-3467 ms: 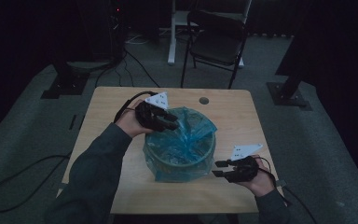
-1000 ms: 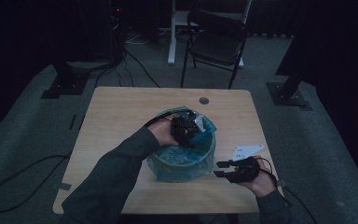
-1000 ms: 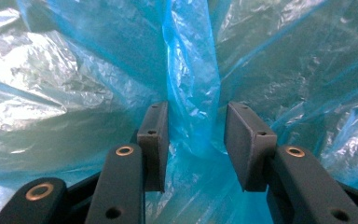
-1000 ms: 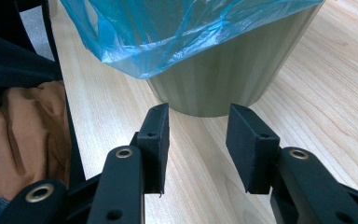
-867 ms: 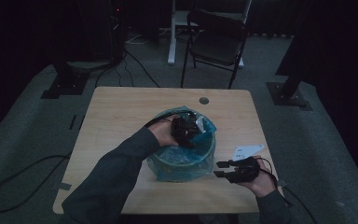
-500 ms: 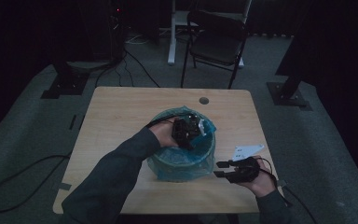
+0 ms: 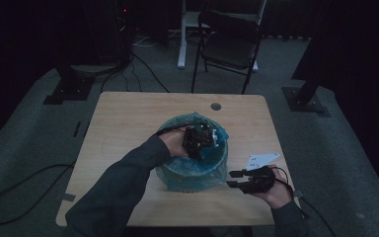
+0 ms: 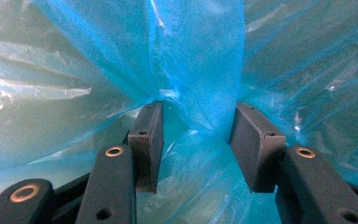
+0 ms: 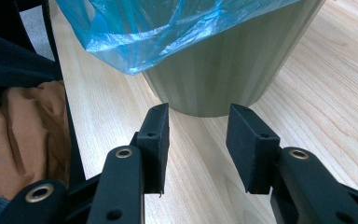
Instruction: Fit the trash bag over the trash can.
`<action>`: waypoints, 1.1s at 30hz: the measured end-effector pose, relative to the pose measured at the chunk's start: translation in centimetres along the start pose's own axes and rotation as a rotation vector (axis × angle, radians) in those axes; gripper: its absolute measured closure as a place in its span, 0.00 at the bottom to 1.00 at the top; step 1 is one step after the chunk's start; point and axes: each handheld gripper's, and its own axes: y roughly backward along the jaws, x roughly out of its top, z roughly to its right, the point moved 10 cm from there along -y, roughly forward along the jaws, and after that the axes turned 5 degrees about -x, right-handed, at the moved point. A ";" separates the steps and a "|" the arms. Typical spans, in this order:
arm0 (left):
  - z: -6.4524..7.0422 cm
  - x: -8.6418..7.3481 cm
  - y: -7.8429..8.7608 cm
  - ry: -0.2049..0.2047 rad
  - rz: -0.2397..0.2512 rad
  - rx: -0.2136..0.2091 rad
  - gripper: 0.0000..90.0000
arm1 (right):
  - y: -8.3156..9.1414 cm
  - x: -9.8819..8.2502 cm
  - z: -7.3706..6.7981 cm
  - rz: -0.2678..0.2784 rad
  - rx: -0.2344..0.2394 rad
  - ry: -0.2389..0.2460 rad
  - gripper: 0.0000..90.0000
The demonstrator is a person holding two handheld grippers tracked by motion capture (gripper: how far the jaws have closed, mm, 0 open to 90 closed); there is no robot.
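Note:
A grey-green ribbed bin (image 7: 192,173) lined with a blue plastic bag (image 7: 220,134) stands mid-table. My left gripper (image 7: 201,142) reaches down inside the bin at its far side. In the left gripper view its jaws have just been opening and my left gripper (image 8: 196,116) now stands open, a gathered fold of the blue bag (image 8: 196,60) running loosely between the pads. My right gripper (image 7: 232,179) rests low on the table by the bin's near-right side. My right gripper (image 9: 198,116) is open with nothing between its jaws, pointing at the bin's base (image 9: 233,70), where the bag's edge (image 9: 154,28) hangs over.
The wooden table (image 7: 123,123) has a round cable hole (image 7: 215,106) near its far edge. A dark folding chair (image 7: 232,44) stands beyond the table, and stand feet with cables lie on the carpet at both sides.
The left hand went from the bin's far-left rim across and down into the bin, then barely shifted over the last second. The right gripper stayed put.

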 end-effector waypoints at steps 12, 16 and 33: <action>-0.1 0.2 0.5 -0.012 0.027 0.011 0.61 | 0.0 0.0 0.1 0.001 0.001 -0.001 0.66; 0.1 0.7 1.6 0.007 0.091 0.012 0.61 | 0.0 0.0 0.1 0.002 0.000 -0.003 0.65; -1.0 0.1 6.6 0.062 0.256 0.064 0.61 | -0.2 -0.1 0.1 -0.004 0.000 -0.003 0.65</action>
